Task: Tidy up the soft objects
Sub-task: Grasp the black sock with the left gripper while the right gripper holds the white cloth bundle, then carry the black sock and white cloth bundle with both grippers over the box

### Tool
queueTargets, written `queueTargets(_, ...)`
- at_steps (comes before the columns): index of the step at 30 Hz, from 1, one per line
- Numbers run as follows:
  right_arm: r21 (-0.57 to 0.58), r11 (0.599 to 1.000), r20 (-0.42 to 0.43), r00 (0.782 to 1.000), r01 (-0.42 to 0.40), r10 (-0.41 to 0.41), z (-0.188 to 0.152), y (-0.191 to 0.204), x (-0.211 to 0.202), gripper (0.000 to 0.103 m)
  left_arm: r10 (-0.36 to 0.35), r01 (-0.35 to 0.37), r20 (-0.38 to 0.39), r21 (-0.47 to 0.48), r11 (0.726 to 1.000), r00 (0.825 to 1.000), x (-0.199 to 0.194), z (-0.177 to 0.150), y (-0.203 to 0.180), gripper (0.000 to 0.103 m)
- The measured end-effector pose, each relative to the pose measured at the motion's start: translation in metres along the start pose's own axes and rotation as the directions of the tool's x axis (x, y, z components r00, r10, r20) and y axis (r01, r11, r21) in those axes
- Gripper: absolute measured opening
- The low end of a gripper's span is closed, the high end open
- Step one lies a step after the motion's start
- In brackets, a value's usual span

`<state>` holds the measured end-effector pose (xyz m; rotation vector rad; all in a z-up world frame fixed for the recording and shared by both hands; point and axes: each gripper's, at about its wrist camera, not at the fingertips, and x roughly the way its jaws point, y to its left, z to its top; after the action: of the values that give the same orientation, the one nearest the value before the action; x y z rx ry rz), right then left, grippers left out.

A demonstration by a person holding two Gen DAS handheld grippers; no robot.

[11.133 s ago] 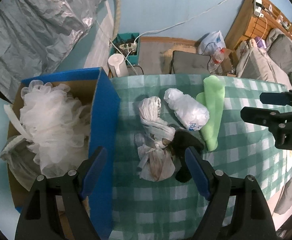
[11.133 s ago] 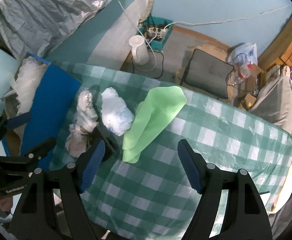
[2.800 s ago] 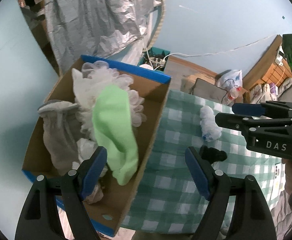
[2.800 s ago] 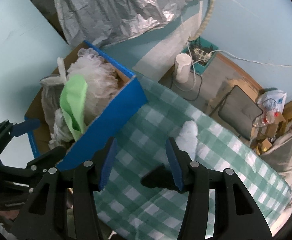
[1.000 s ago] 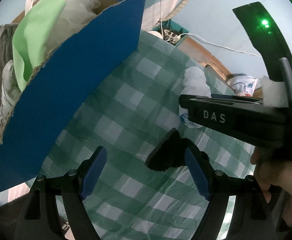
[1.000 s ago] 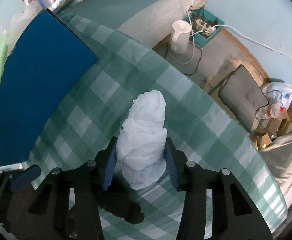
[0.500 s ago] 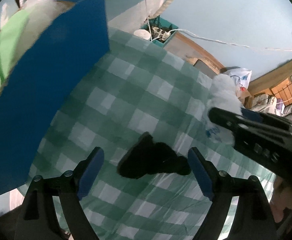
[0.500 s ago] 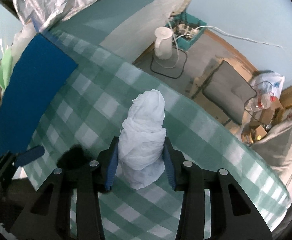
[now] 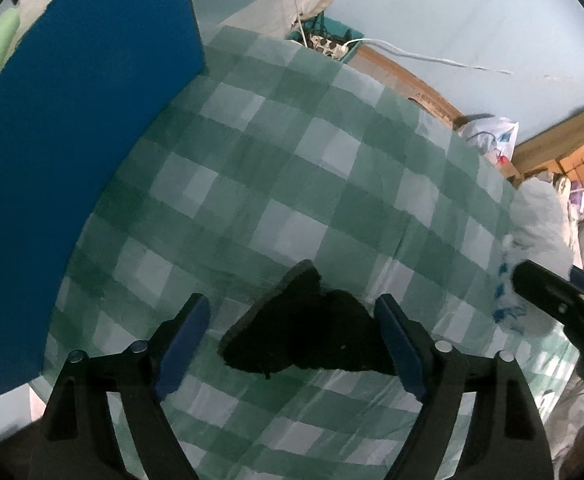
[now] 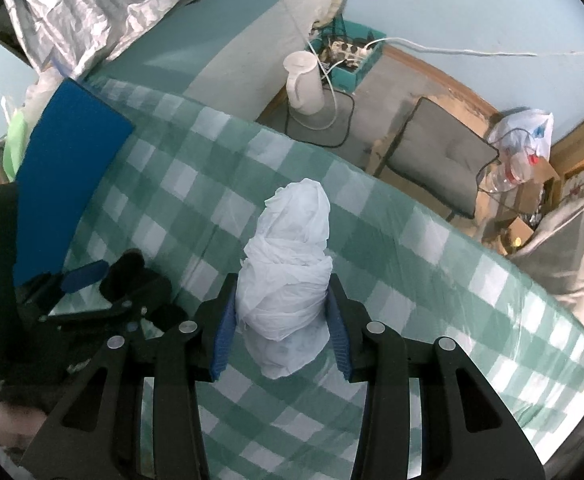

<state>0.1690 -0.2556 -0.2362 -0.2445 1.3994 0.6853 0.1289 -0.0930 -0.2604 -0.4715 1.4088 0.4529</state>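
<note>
Closing left gripper (image 9: 292,336) jaws straddle the black cloth (image 9: 304,332), untouched; right gripper (image 10: 280,320) clamps the white bag (image 10: 288,264). Next, I judge: carry it to the box (image 10: 68,168) at the table's (image 10: 432,280) left edge.

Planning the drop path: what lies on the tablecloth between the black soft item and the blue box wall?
Nothing: in the left wrist view, only bare checked tablecloth runs between the black soft item and the blue box wall.

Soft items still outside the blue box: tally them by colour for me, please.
White: 1, the white bundle gripped in the right gripper.
Black: 1, the black cloth on the checked tablecloth between the left gripper's open jaws.
Total: 2.
</note>
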Motion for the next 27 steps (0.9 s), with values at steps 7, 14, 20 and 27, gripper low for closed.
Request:
queueTargets(7,0.007,1.000,0.004,1.000,-0.003,0.003,-0.013,-0.001,-0.005,0.040,-0.002,0.002,-0.001,0.078,0.997,1.000,0.003,-0.009,-0.010,0.062)
queueTargets(14,0.010,1.000,0.016,1.000,-0.009,0.009,-0.020,0.001,-0.011,0.040,-0.010,0.007,0.016,0.160,0.987,1.000,-0.003,-0.012,-0.019,0.049)
queueTargets(20,0.016,1.000,0.025,1.000,-0.013,0.012,-0.027,0.008,-0.017,0.040,0.007,-0.016,0.043,0.209,0.978,0.999,-0.018,-0.019,-0.016,0.049)
queueTargets(27,0.009,1.000,0.044,0.999,-0.012,0.012,-0.039,0.023,-0.032,0.040,0.065,-0.087,0.087,0.279,0.956,0.994,-0.039,-0.026,-0.021,0.049)
